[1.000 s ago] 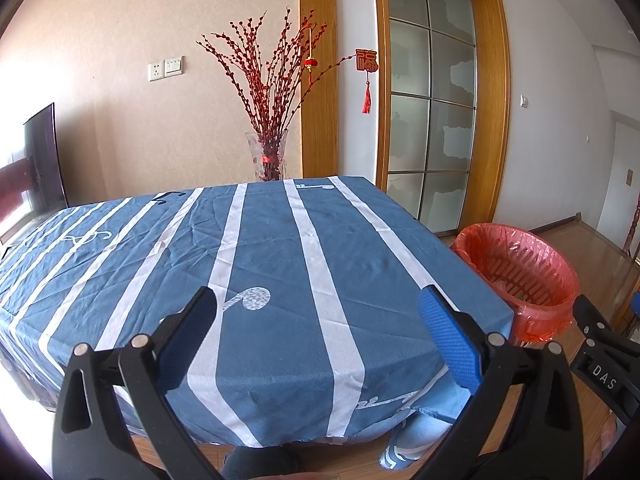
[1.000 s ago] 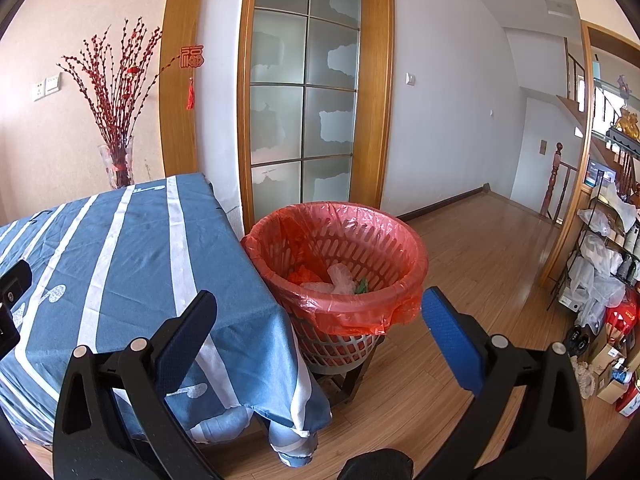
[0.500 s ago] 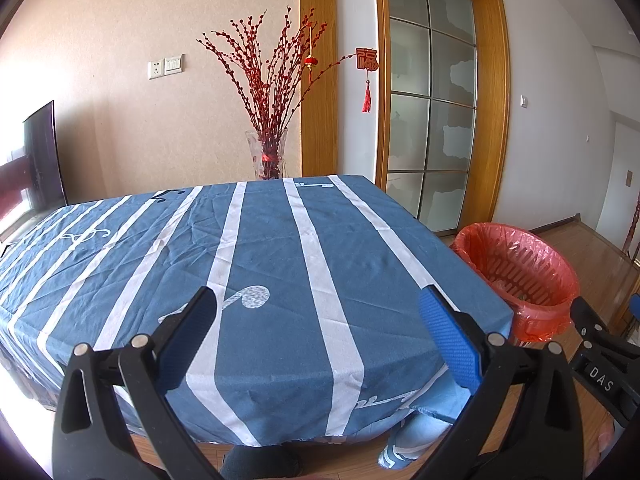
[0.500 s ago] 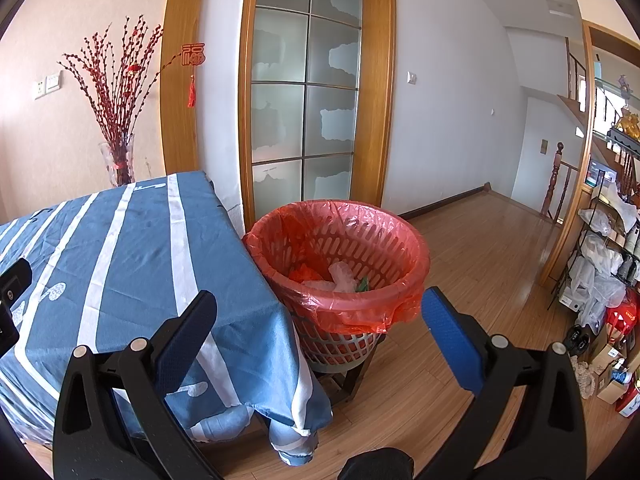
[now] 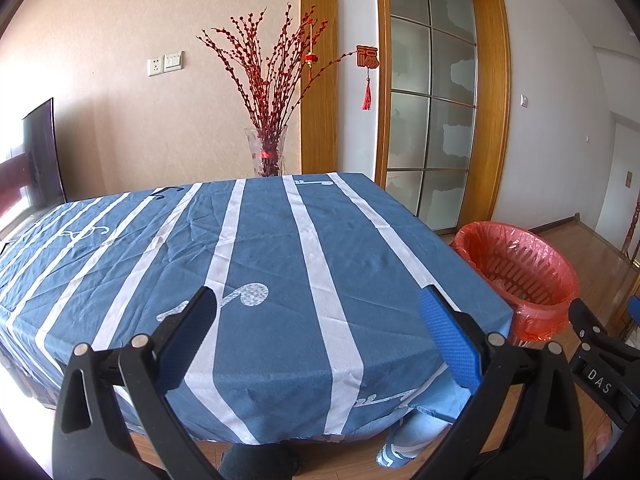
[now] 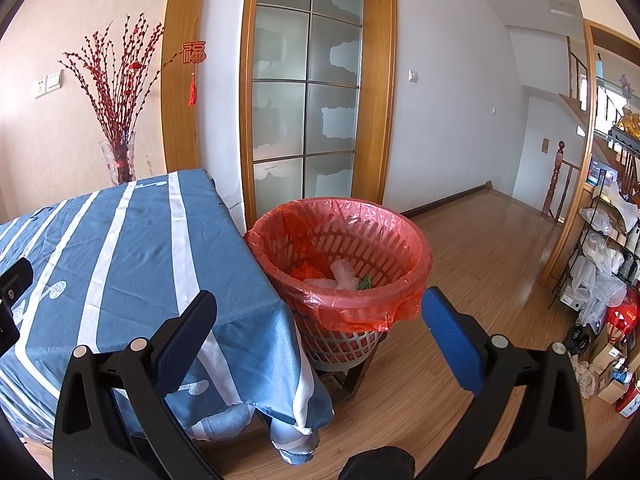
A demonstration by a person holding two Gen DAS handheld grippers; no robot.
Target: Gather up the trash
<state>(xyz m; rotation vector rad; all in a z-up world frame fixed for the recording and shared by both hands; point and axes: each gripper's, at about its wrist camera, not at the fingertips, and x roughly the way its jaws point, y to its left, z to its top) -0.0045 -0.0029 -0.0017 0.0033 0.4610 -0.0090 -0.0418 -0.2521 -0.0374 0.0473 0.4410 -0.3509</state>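
striped tablecloth [image 5: 280,248], vase [image 5: 267,152], glass door [image 6: 306,96]

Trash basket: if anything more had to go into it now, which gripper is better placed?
Right. The right gripper hangs open facing the trash basket, whose bagged opening fills its view. The left gripper, also open, faces the tablecloth, with the basket off to its right.

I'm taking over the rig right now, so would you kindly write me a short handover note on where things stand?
Left tool: open, holding nothing, above the near edge of the table.
Right tool: open, holding nothing, pointed toward the bin on the floor beside the table's right edge.
Done: the bin, lined with a red bag, already holds some trash.
Left: no trash shows on the striped tablecloth in either view; look elsewhere for any remaining pieces.
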